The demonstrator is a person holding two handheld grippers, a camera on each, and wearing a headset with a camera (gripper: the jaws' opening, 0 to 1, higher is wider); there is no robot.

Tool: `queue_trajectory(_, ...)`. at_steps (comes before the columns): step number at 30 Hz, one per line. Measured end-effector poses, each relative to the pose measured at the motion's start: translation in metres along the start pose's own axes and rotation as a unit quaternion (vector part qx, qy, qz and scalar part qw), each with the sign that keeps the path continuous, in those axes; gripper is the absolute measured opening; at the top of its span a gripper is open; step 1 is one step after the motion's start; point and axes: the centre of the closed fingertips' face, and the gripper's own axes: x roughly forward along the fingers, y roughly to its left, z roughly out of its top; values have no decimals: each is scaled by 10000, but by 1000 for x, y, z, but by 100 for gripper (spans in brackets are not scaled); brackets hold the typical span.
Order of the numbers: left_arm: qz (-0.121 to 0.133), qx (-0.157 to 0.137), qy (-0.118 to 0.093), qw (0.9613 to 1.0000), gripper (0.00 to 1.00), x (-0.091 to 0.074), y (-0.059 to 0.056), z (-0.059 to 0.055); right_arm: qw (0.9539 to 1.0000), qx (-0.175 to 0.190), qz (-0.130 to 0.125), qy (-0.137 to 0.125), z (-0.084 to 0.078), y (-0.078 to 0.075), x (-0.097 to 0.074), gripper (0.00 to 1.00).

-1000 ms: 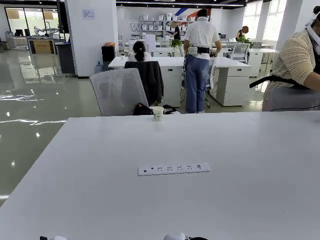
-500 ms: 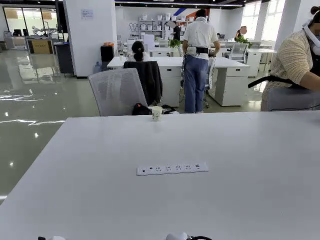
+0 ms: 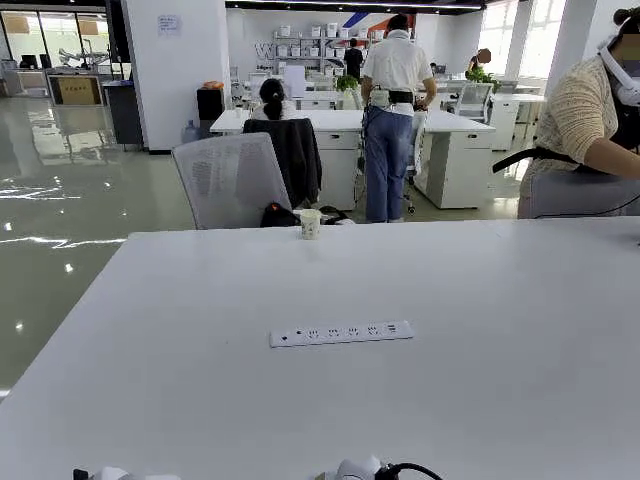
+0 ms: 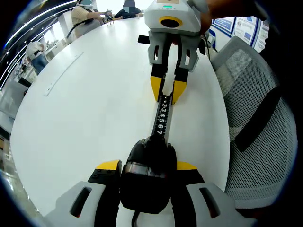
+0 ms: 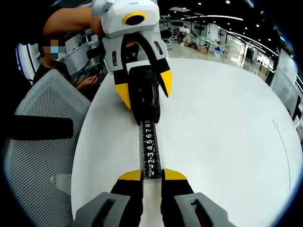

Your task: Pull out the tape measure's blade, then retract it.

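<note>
The left gripper (image 4: 147, 166) is clamped tight on the black case (image 4: 147, 182) of the tape measure, with one yellow-tipped jaw on each side of it. The case is low over the white table (image 4: 90, 109), close to the near edge (I cannot tell if it rests on the top or hangs just above it). A short piece of the blade (image 4: 162, 118) sticks out of the front of the case. It is flat and straight, with white numbers on black.

At the end of the blade away from the case, the right gripper (image 5: 152, 176) has its two jaws squeezed together on the blade's tip. The two grippers face each other, with the case and the blade in one line between them.

Beside the case, just off the table, is a grey mesh chair (image 4: 258, 118). Well away from the case, out in the middle of the table, lies a white power strip (image 3: 341, 334). Farther from the case than that, by the far edge, stands a paper cup (image 3: 310, 224).
</note>
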Motion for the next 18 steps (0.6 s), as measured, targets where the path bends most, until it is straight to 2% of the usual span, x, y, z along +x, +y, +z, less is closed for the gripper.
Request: queue_trajectory(18,7,-38,-60,10000,36,0,0,1,10000,36,22,76,-11,-2,-8,10)
